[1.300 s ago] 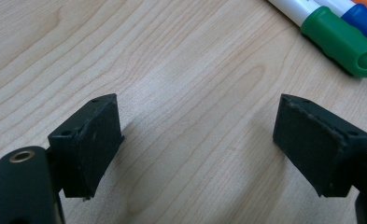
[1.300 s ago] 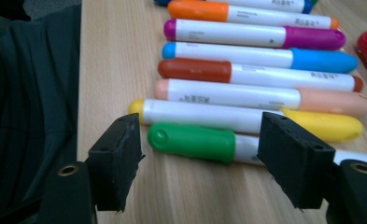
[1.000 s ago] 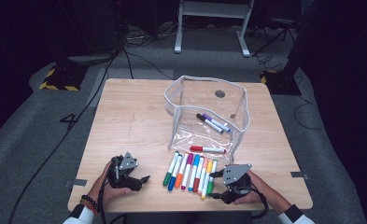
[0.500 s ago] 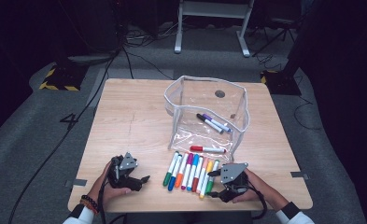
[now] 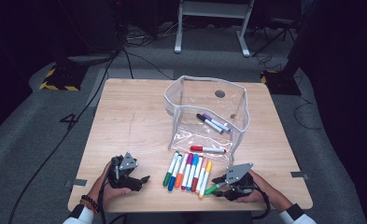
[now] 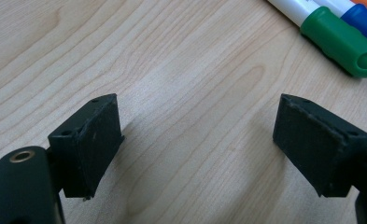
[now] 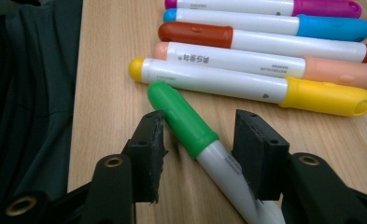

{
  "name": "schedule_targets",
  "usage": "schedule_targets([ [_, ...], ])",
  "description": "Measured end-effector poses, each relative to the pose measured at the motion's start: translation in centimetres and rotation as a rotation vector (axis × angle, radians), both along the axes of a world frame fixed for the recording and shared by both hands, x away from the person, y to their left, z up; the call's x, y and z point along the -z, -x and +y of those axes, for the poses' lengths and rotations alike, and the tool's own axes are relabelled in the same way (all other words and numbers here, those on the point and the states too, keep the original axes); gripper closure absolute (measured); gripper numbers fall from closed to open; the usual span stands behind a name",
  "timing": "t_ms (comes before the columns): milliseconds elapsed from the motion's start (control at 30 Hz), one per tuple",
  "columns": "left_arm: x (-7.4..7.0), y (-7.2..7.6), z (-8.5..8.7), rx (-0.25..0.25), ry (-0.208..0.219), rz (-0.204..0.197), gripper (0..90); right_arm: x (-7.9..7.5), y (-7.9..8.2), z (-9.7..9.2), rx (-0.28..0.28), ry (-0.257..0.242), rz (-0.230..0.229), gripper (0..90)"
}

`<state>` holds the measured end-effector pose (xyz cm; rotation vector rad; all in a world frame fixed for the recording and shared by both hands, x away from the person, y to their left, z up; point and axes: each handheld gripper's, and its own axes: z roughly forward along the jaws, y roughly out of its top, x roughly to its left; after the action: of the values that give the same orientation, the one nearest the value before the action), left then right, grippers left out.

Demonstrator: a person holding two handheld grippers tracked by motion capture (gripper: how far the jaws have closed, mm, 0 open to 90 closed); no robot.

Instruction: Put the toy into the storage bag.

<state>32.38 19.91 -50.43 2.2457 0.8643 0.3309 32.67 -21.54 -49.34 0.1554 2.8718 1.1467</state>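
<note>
Right gripper view: right gripper (image 7: 200,144) jaws, just closing, are straddling a green marker (image 7: 183,120); left gripper (image 6: 197,140) is gaping over bare table (image 6: 172,56).

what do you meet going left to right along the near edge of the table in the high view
left hand-held gripper → green-capped marker → row of coloured markers → yellow-capped marker → right hand-held gripper

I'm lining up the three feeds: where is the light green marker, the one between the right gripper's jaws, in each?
High view: light green marker lies bottom centre-right, at the right gripper.
Right gripper view: it lies slantwise between the jaws, cap up-left.
Left gripper view: not in it; the capped one there is a darker green.
Shared landmark: the yellow marker beside it.
</note>
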Motion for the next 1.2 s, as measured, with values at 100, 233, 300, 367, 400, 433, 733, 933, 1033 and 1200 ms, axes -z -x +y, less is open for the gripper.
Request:
schedule_targets([
  [100, 0.0, 0.0, 0.0, 0.0, 0.001, 0.0, 15.6, -0.2, 0.3, -0.1, -0.033, 0.013, -0.007, 60.8],
  [233, 0.0, 0.0, 0.0, -0.001, 0.0, 0.0, 15.6, -0.1, 0.5, -0.6, -0.052, 0.007, -0.004, 67.5],
  [300, 0.0, 0.0, 0.0, -0.001, 0.001, 0.0, 15.6, -0.1, 0.7, -1.0, -0.045, 0.005, 0.0, 70.4],
  [367, 0.0, 0.0, 0.0, -0.001, 0.0, -0.001, 15.6, -0.1, 0.8, -1.5, -0.049, 0.002, 0.002, 73.1],
  [400, 0.0, 0.0, 0.0, -0.001, 0.0, -0.001, 15.6, -0.1, 0.9, -1.8, -0.043, 0.001, 0.006, 73.1],
  [433, 0.0, 0.0, 0.0, 0.0, 0.0, -0.001, 15.6, -0.2, 0.9, -2.1, -0.036, 0.004, 0.003, 73.3],
  [733, 0.0, 0.0, 0.0, -0.003, 0.0, -0.001, 15.6, -0.1, 0.4, -5.2, 0.085, -0.006, -0.005, 73.7],
  [933, 0.0, 0.0, 0.0, -0.003, 0.0, -0.001, 15.6, -0.1, -0.2, -5.9, 0.167, -0.008, -0.013, 67.3],
  [1033, 0.0, 0.0, 0.0, -0.003, 0.0, -0.001, 15.6, 0.0, -0.4, -5.5, 0.202, -0.009, -0.012, 63.7],
  [1200, 0.0, 0.0, -0.1, -0.006, 0.0, 0.001, 15.6, 0.1, -0.7, -4.8, 0.23, -0.02, -0.012, 69.1],
])
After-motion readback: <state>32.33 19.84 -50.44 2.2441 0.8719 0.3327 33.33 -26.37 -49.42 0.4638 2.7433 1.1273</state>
